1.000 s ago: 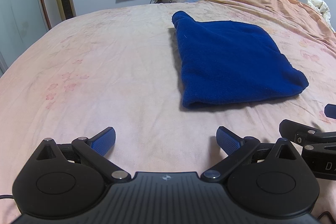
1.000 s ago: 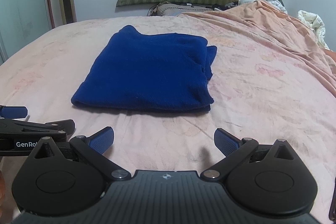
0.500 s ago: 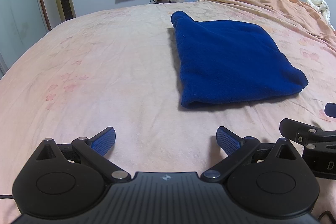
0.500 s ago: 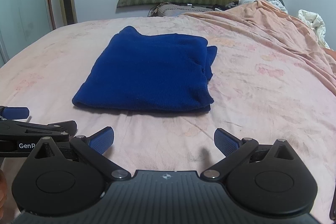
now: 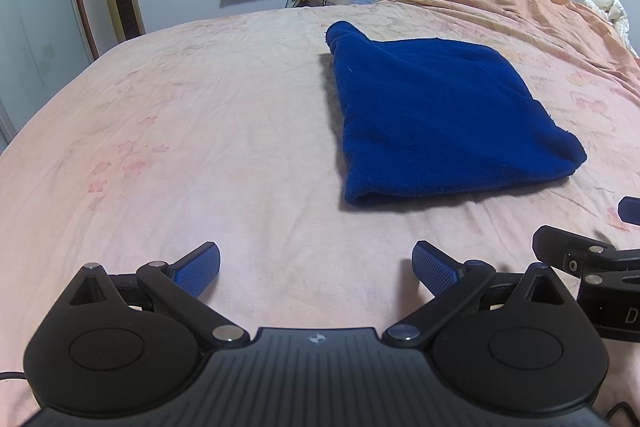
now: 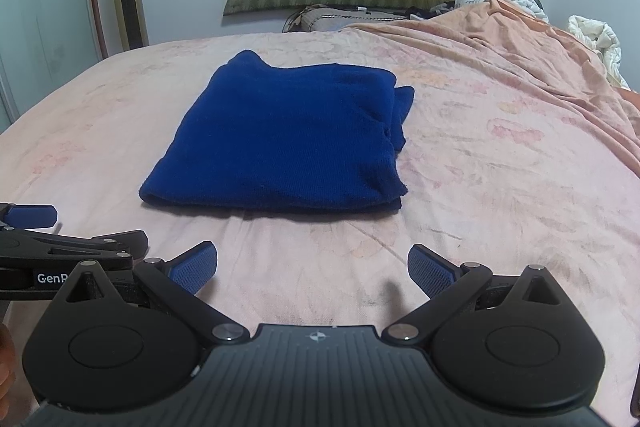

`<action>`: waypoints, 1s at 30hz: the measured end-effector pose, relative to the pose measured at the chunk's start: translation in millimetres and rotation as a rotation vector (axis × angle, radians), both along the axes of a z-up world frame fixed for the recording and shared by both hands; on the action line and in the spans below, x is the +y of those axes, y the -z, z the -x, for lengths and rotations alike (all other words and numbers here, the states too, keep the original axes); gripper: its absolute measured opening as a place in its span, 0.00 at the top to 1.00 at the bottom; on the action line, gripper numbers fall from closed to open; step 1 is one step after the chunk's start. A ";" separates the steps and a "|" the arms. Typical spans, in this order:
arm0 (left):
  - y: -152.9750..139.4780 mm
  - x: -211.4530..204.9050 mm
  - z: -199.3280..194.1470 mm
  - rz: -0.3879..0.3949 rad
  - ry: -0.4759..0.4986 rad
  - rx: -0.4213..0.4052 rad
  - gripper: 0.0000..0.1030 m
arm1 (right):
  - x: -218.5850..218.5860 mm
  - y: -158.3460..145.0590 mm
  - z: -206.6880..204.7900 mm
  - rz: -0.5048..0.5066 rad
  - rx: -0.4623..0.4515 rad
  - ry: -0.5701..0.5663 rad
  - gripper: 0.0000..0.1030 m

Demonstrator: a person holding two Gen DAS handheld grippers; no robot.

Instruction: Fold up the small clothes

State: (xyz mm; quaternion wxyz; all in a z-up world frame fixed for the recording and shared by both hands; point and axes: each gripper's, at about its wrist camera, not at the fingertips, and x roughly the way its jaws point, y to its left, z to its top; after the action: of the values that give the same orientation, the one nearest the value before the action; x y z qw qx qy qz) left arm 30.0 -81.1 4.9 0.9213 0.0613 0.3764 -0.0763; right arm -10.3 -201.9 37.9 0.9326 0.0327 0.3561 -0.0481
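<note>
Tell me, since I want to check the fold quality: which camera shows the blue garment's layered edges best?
The right wrist view. There the blue garment lies centred, and its stacked layers show at the right edge. The left wrist view shows it off to the right at a slant, with mainly the rounded near fold visible and the layers hidden.

The left claw [image 5: 316, 267] gapes empty above the pink bedsheet [image 5: 200, 147], folded blue garment [image 5: 436, 119] lying well ahead.

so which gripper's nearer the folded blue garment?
Right, slightly. The right gripper faces the folded blue garment almost head-on, just short of its near edge. The left gripper sits off to the garment's left, open and clear of it.
</note>
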 end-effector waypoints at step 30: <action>-2.4 -1.4 0.4 -0.012 0.005 -0.003 0.00 | 1.0 -0.4 0.0 0.002 0.002 -0.008 0.00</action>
State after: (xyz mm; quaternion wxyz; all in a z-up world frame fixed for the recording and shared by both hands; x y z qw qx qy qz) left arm 29.6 -82.5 7.3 0.9212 0.0677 0.3754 -0.0762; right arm -10.3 -200.8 38.3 0.9325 0.0302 0.3570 -0.0447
